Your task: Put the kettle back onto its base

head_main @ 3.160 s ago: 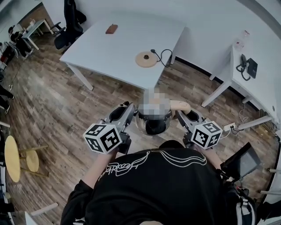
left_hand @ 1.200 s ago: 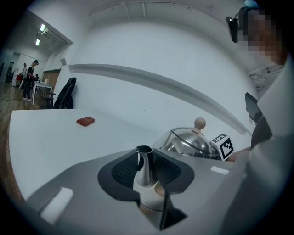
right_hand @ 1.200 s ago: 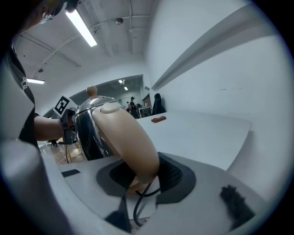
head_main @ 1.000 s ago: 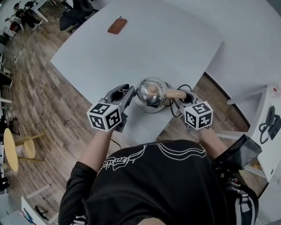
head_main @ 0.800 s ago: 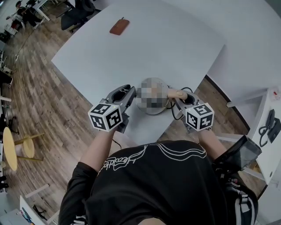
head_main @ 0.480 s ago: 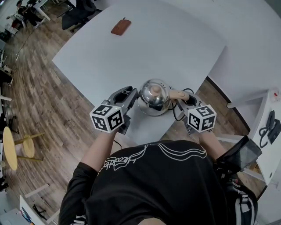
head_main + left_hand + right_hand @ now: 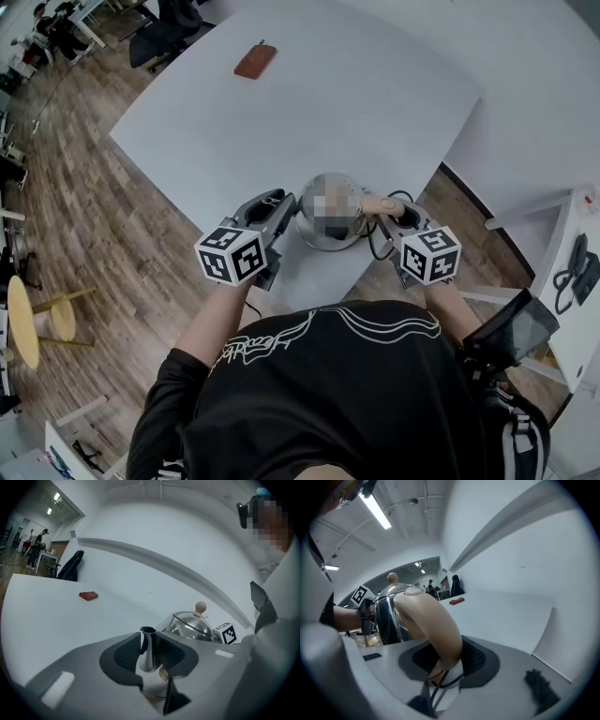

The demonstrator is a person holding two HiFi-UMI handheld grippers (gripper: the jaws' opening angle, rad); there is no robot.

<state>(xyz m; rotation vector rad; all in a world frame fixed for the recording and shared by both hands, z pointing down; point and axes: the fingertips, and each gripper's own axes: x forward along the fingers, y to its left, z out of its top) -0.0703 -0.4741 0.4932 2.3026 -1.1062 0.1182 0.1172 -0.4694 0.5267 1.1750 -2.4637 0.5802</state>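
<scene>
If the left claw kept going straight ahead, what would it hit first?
The kettle: the left gripper grips its spout, so the shiny body just behind would probably stop it.

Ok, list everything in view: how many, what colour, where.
kettle: one, silver with beige handle, table's near edge
table: one, white, centre of head view
cord: one, black, under the kettle's handle
small flat item: one, brown, table's far side
office chair: one, black, beyond the table
stool: one, yellow, floor at left
phone: one, black, side desk at right
left tool: one, grey, shut on kettle's spout
right tool: one, grey, shut on kettle's handle
</scene>
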